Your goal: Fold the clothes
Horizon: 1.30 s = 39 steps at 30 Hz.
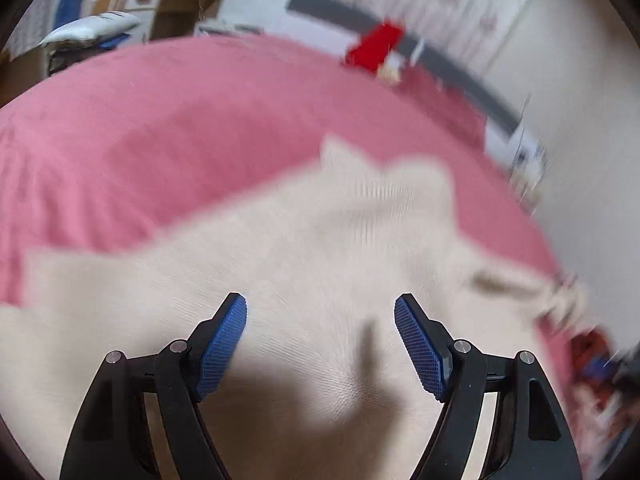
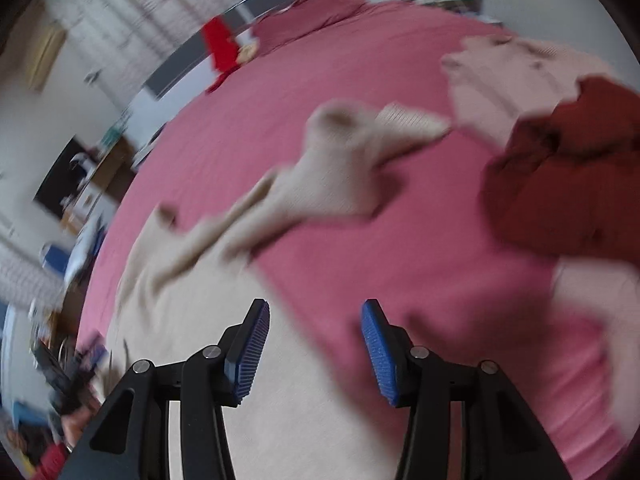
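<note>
While the cream sweater lies spread and rumpled across the pink bedspread, one sleeve trailing outward, no tidy fold shows on it, so folding looks unfinished; a dark red garment and a pale pink garment sit heaped just beside it. Left gripper hovers over the sweater's body, fingers spread, holding nothing. Right gripper hangs above the sweater's edge, likewise parted and empty.

Three garments: one cream sweater, one pale pink top, one dark red garment
</note>
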Each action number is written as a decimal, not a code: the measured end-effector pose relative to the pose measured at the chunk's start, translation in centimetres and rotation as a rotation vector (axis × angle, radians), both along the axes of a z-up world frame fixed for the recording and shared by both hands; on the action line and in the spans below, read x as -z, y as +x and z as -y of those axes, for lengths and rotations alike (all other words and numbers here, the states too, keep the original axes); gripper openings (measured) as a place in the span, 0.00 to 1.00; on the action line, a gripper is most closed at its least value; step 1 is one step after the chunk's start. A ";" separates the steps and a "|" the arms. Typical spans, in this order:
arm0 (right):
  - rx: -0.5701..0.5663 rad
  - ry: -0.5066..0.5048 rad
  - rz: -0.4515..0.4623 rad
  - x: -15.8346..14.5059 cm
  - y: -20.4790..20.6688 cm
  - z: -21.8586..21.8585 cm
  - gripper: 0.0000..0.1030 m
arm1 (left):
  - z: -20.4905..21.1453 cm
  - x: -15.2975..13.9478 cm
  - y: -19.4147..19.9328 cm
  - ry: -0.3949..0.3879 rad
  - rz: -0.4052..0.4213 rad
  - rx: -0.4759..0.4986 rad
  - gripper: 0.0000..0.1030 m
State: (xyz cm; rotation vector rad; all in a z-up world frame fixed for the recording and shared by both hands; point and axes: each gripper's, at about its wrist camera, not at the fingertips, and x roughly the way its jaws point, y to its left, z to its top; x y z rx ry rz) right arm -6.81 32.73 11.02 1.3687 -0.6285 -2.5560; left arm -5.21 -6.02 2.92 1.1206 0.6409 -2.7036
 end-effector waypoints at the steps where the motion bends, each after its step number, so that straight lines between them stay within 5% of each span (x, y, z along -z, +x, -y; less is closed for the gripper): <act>1: 0.013 0.007 -0.006 -0.4 -1.6 -1.1 0.47 | -1.2 1.0 -0.7 -0.037 0.023 0.014 0.80; 4: 0.021 0.044 -0.024 -1.5 -6.7 -2.2 0.48 | -2.8 1.3 -1.4 -0.109 0.018 0.080 0.99; 7: 0.026 0.099 -0.019 -2.0 -11.9 -1.8 0.48 | -2.6 1.6 -2.0 -0.110 0.022 0.085 0.99; 11: -0.084 0.122 0.148 1.7 -14.9 0.4 0.48 | -2.0 1.9 -2.5 -0.089 0.010 0.088 0.99; 14: -0.391 0.138 0.298 5.0 -12.5 2.6 0.48 | -2.5 2.1 -2.7 -0.095 0.012 0.089 0.99; 15: -0.470 0.246 0.357 6.2 -10.5 2.8 0.48 | -2.6 2.2 -2.7 -0.097 0.012 0.089 0.99; 18: -0.499 0.400 0.432 7.9 -5.6 0.1 0.47 | -3.1 2.4 -2.8 -0.104 0.014 0.091 0.99; 23: -0.234 0.295 0.321 3.5 -6.5 -4.8 0.48 | -3.8 2.7 -3.0 -0.114 0.017 0.092 0.99; 25: -0.131 0.101 0.269 2.2 -9.4 -6.0 0.50 | -4.0 2.8 -3.3 -0.111 0.015 0.092 0.99; 28: 0.049 -0.225 0.331 3.9 -14.5 -7.6 0.51 | -4.2 2.9 -3.6 -0.102 0.009 0.092 0.99; 33: 0.342 -0.424 0.516 9.6 -18.6 -9.1 0.52 | -4.5 3.2 -4.1 -0.097 0.003 0.092 0.99; 35: 0.384 -0.468 0.489 9.7 -19.3 -9.2 0.50 | -4.5 3.2 -4.3 -0.097 0.003 0.091 0.99; 36: 0.371 -0.487 0.444 9.1 -19.8 -9.1 0.21 | -4.5 3.3 -4.4 -0.098 0.003 0.090 1.00; 37: 0.325 -0.476 0.377 7.9 -20.5 -8.9 0.08 | -4.6 3.3 -4.5 -0.100 0.004 0.090 1.00; 39: 0.269 -0.398 0.248 4.5 -21.4 -8.7 0.08 | -4.7 3.2 -4.7 -0.102 0.005 0.090 1.00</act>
